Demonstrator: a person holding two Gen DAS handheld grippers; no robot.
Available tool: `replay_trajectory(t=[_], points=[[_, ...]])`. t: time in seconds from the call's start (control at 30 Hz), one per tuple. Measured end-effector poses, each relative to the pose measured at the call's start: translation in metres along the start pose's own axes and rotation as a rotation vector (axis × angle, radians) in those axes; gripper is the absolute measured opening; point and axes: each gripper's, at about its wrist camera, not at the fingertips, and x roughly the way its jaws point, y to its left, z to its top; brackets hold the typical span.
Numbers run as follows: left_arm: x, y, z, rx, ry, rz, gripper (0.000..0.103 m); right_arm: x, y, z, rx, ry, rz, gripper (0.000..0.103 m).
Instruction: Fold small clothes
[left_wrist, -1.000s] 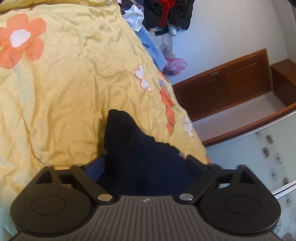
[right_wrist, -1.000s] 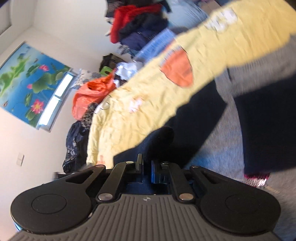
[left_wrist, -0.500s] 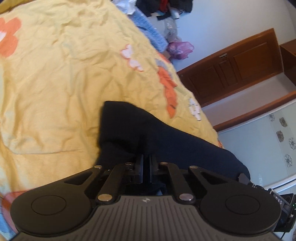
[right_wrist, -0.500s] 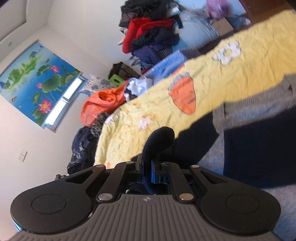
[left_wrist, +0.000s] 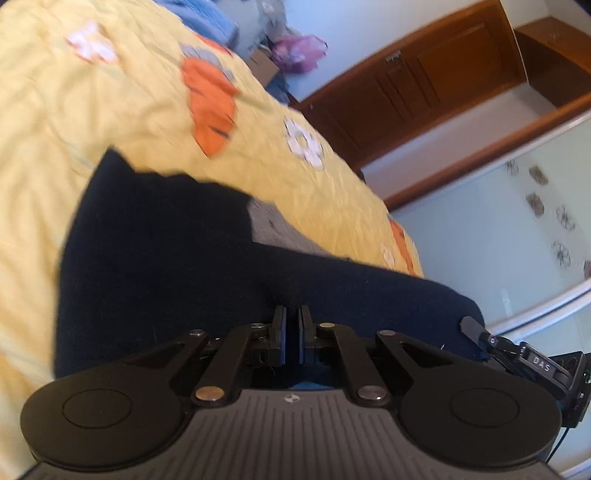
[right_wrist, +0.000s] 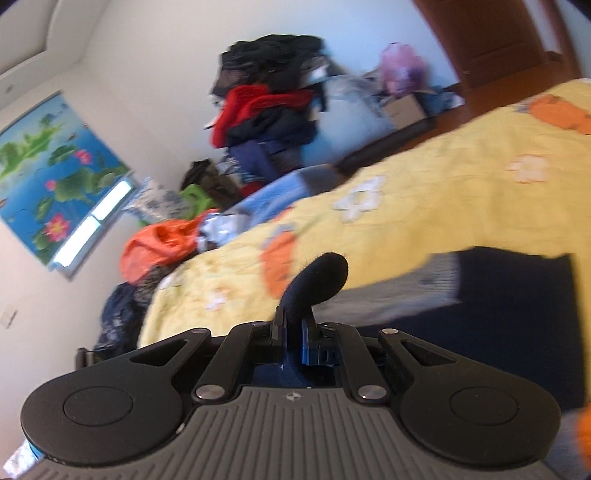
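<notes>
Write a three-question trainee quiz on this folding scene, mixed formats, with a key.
1. True or false: the left claw is wide open over the yellow bedspread.
2. What does the right claw hold?
A. an orange bag
B. a fold of the navy garment
C. nothing
3. Fill in: the flowers printed on the bedspread are orange and ____.

Key:
1. False; it is shut on the navy garment.
2. B.
3. White.
</notes>
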Motion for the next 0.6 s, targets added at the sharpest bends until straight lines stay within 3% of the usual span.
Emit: replay_trajectory(t=[0.17, 0.3, 0.4, 0.53, 0.6], points=[[0.034, -0.023, -0.012, 0.076, 0.041, 0.027, 0.006, -0.022, -0.047, 0.004, 0.007, -0.028, -0.083, 0.013], [0.041, -0.019, -0.019, 0.095, 0.045, 0.059, 0.006, -0.019, -0.083, 0.001, 0.018, -0.015, -0.163, 0.013], [0.022, -0.007, -0.017, 0.073, -0.004, 0.065, 0.006, -0.015, -0.103, -0.01, 0.041, -0.006, -0.2, 0.013], [-0.029, 0.014, 0.001, 0.002, -0.152, 0.096, 0.006, -0.007, -0.115, -0.023, 0.015, 0.013, -0.25, 0.013], [-0.052, 0.013, 0.009, 0.02, -0.216, 0.136, 0.006, 0.001, -0.118, -0.026, 0.004, 0.03, -0.275, 0.013]])
